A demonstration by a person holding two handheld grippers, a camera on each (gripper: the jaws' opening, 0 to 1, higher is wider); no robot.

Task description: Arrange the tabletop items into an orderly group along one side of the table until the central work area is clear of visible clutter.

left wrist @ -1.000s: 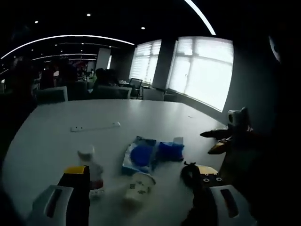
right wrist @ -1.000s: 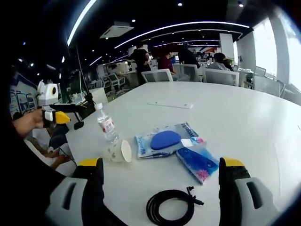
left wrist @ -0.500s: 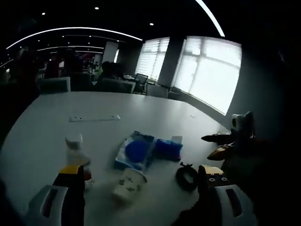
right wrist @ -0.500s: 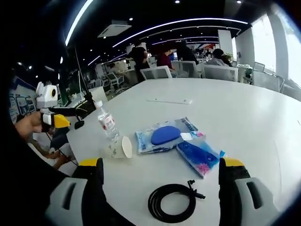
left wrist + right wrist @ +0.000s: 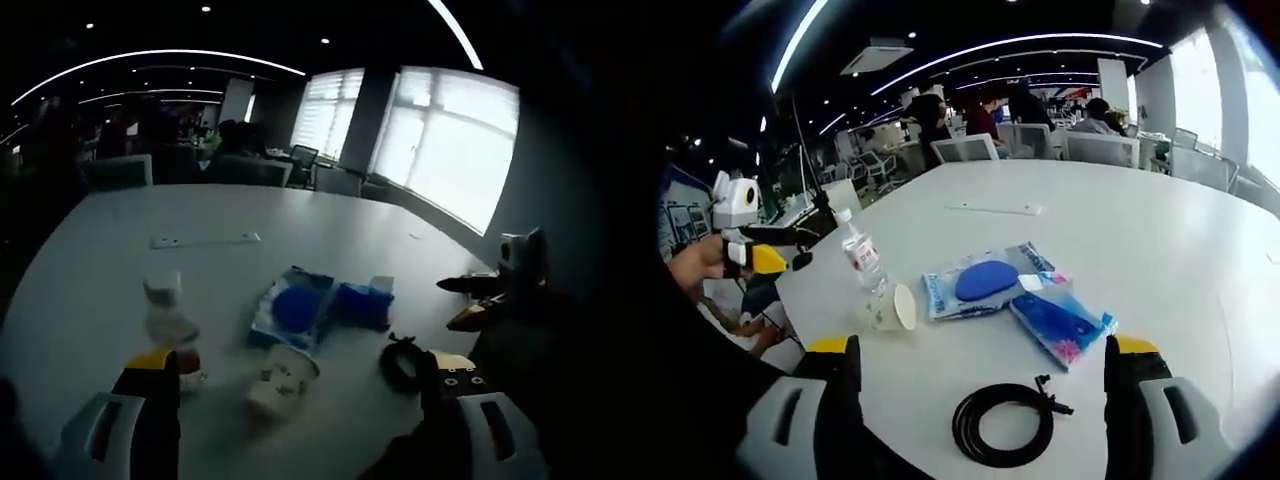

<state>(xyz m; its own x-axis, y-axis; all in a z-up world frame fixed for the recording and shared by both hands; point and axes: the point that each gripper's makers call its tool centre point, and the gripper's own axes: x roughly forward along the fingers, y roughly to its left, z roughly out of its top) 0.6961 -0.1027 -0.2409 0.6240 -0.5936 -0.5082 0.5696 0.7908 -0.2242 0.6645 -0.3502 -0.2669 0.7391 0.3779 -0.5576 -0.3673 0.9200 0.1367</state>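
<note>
Lying beside bottle point(image 5: 862, 262): cup point(image 5: 892, 308), seemingly paper.

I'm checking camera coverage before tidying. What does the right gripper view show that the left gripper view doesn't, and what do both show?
Right gripper view alone: people standing and sitting at the far desks, and the left gripper coming in from the left.

Left gripper view alone: bright windows, and the right gripper coming in from the right.

Both: the table, bottle, tipped cup, two blue packets, coiled cable and a white strip.
</note>
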